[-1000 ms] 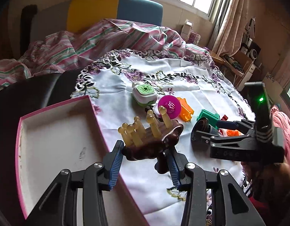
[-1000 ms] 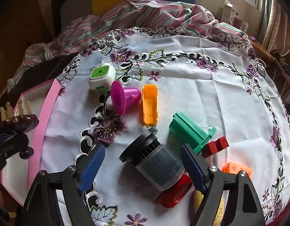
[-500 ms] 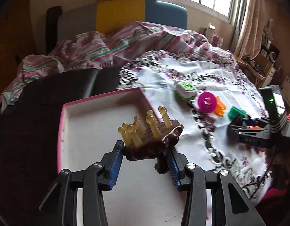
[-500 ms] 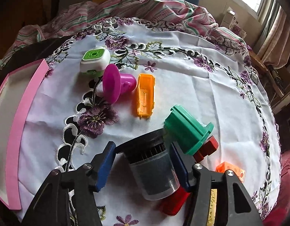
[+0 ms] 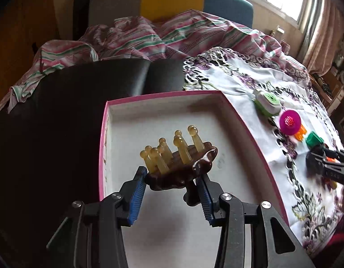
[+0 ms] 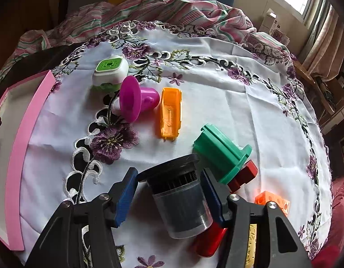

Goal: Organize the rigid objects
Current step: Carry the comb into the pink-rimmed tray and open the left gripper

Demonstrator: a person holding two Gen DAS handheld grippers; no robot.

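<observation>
The left gripper (image 5: 172, 178) clamps a brown massager (image 5: 180, 167), prongs up, above the box (image 5: 245, 138) near its middle, so release lies straight below. The right gripper (image 6: 169, 187), jaws just closing, pinches the dark jar (image 6: 180, 203) lying on the cloth's near edge, lid pointing away.

A glossy brown massager (image 5: 183, 167) with translucent amber pegs was gripped; a smoky plastic jar (image 6: 183, 205) was clamped above embroidered cloth (image 6: 216, 89).
</observation>
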